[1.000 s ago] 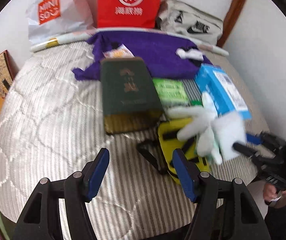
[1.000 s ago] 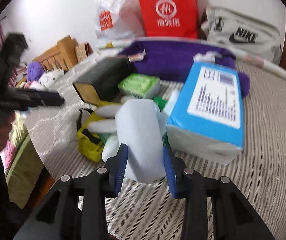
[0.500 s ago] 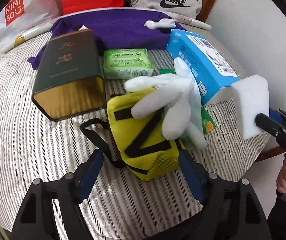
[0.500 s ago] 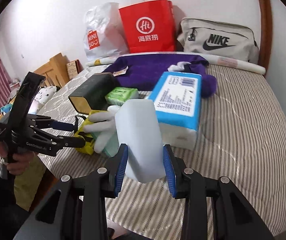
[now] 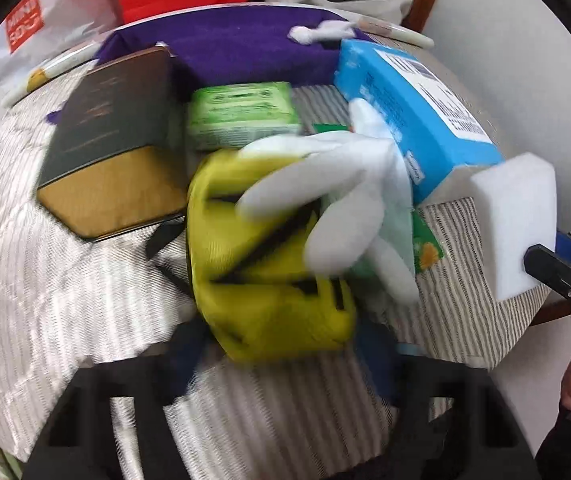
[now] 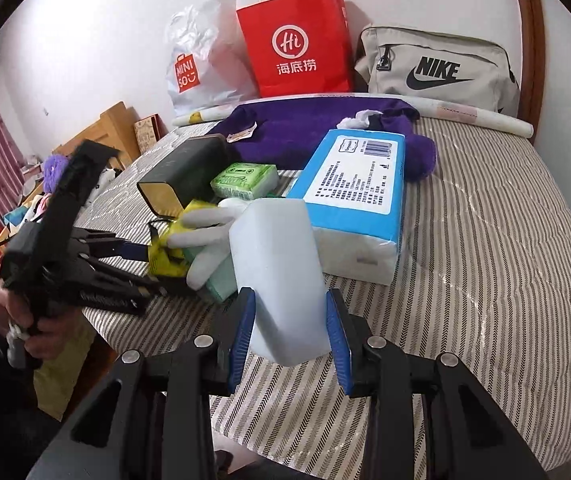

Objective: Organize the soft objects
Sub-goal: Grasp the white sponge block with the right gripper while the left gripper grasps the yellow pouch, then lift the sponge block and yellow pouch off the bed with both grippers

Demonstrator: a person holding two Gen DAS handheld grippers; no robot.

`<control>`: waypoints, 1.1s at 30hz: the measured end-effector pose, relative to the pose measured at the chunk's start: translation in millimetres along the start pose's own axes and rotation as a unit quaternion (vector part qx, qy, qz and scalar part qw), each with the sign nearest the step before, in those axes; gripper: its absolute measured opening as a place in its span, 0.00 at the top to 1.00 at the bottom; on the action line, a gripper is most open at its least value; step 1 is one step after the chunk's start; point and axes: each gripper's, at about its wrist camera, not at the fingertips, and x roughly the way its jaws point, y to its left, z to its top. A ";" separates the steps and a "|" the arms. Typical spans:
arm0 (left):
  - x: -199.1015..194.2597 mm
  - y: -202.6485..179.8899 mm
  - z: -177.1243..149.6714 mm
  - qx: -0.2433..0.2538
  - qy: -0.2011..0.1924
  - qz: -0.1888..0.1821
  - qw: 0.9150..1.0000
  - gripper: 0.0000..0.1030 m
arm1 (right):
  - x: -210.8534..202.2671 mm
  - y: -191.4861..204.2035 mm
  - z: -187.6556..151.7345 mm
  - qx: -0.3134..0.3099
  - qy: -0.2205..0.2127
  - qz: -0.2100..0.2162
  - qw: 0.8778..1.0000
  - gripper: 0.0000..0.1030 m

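Now R gripper [image 6: 290,334] clamps sponge [image 6: 279,272], bed edge [image 6: 157,344] near

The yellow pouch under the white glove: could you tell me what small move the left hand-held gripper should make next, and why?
Probably finish closing on the yellow pouch. The left hand-held gripper is closing with the pouch's near end between its fingers, though blur hides whether the pads touch yet. The white glove lies loose on top, so a gentle squeeze seems wise. The right hand-held gripper already holds the white sponge.

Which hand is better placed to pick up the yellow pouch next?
Left. The left gripper is closing around the yellow pouch, while the right gripper is clamped on the white sponge.
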 end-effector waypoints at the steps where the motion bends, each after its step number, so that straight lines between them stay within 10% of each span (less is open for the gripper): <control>1: -4.4 5.1 -2.2 -0.001 -0.001 -0.005 1.000 0.45 | 0.5 0.4 -0.6 0.000 0.001 0.000 1.000 0.65; 15: -29.1 40.0 -41.5 0.013 -0.019 0.009 1.000 0.51 | 18.6 4.0 -11.2 -0.007 0.037 -0.024 0.999 0.65; 26: -2.5 26.8 -27.1 0.071 -0.032 0.066 0.995 0.24 | 17.2 4.0 -11.5 -0.005 0.042 -0.035 0.999 0.65; 33: -9.2 40.7 -19.5 0.029 -0.047 0.016 0.998 0.45 | 18.1 1.2 -9.8 0.001 0.037 -0.046 0.998 0.65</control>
